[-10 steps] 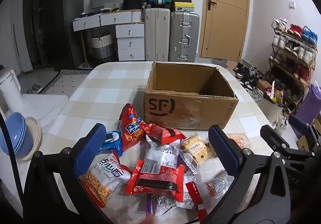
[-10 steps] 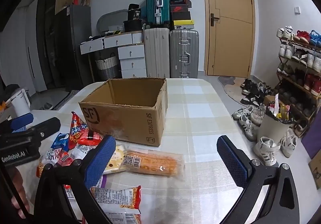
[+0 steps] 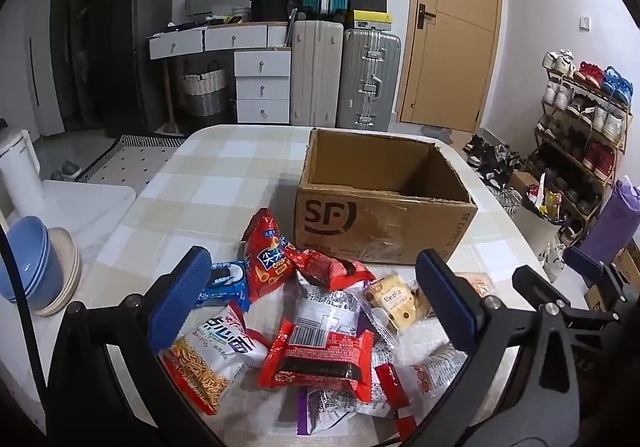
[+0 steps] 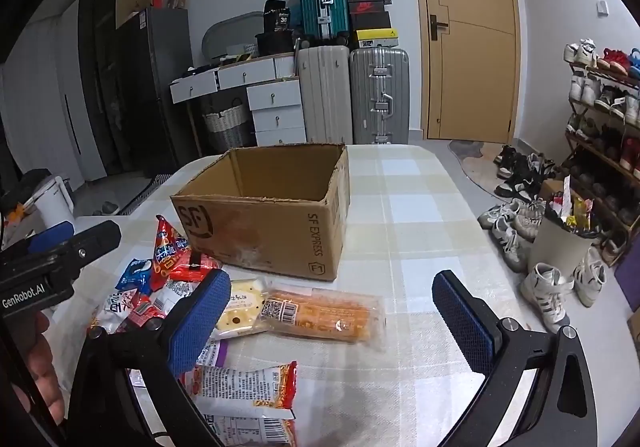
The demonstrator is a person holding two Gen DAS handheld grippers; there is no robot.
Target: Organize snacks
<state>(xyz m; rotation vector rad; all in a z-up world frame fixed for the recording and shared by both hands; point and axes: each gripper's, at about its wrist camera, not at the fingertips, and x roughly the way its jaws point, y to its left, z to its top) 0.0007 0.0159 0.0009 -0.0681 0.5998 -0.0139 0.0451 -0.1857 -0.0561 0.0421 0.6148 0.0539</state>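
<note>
Both claws gape wide, gripping nothing: left gripper [image 3: 316, 295] over the heap of foil snack packets [image 3: 304, 323], right gripper [image 4: 332, 311] above the long orange packet [image 4: 320, 313] (open brown cardboard box [image 3: 384, 223] just behind, on the checked table [image 4: 416, 207]).

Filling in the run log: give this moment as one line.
stage: before first pick | left gripper: jaws open, empty, over snack pile | right gripper: jaws open, empty | cardboard box: no snacks visible inside
</note>
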